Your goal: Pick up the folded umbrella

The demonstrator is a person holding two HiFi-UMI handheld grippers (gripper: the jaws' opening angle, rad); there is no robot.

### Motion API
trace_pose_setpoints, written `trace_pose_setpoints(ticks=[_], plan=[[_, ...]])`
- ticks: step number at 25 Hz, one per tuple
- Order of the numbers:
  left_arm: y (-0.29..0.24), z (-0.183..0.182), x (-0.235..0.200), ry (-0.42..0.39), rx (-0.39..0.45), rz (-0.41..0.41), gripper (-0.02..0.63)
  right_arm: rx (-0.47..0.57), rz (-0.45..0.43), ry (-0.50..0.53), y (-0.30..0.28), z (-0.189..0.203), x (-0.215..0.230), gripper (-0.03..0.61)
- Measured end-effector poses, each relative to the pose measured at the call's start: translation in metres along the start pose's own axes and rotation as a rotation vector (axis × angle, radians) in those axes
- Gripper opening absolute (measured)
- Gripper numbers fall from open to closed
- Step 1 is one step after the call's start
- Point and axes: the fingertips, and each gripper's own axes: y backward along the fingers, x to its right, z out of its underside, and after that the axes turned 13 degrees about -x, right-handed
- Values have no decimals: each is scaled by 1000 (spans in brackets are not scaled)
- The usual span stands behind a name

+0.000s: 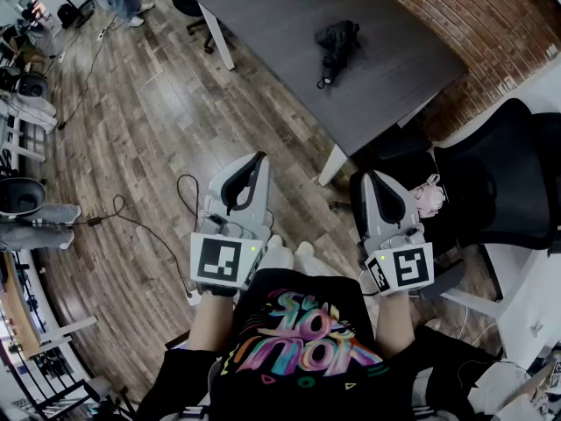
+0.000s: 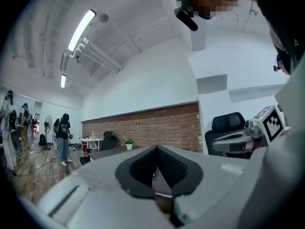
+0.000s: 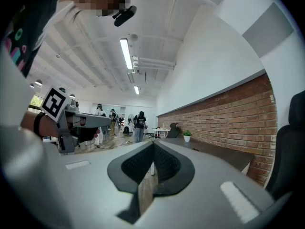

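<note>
The folded umbrella [image 1: 337,44] lies on the dark worktop [image 1: 280,16] at one o'clock, well ahead. The left claw [image 1: 255,159] and right claw [image 1: 372,176] sit closed and empty, level at the waist, seemingly before any reach.

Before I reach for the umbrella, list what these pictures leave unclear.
- folded umbrella: small in the head view, so its strap and handle end cannot be made out.
- The same umbrella in both gripper views: the table is seen nearly edge-on there, and the umbrella cannot be picked out with certainty.
- The table's far end: cut off by the head view's top edge.
- black chair: cut off by the head view's right edge.
</note>
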Motion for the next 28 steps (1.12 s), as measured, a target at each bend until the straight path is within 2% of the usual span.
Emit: trace_pose_setpoints(ticks=[4, 11, 19, 23, 28], plan=[[2, -3, 4, -39, 6, -8, 2, 11, -8, -7, 5, 1, 2, -2], [2, 6, -5, -9, -10, -49, 1, -11, -49, -8, -5, 9, 0, -2], [-20, 13, -48, 16, -23, -63, 2, -46, -94, 0, -54, 10, -14, -2], [-47, 6, -74, 48, -10, -37, 0, -61, -79, 7, -88, 5, -12, -2], [-92, -8, -118, 47, -35, -10, 2, -73, -51, -9, -142, -15, 1, -2]])
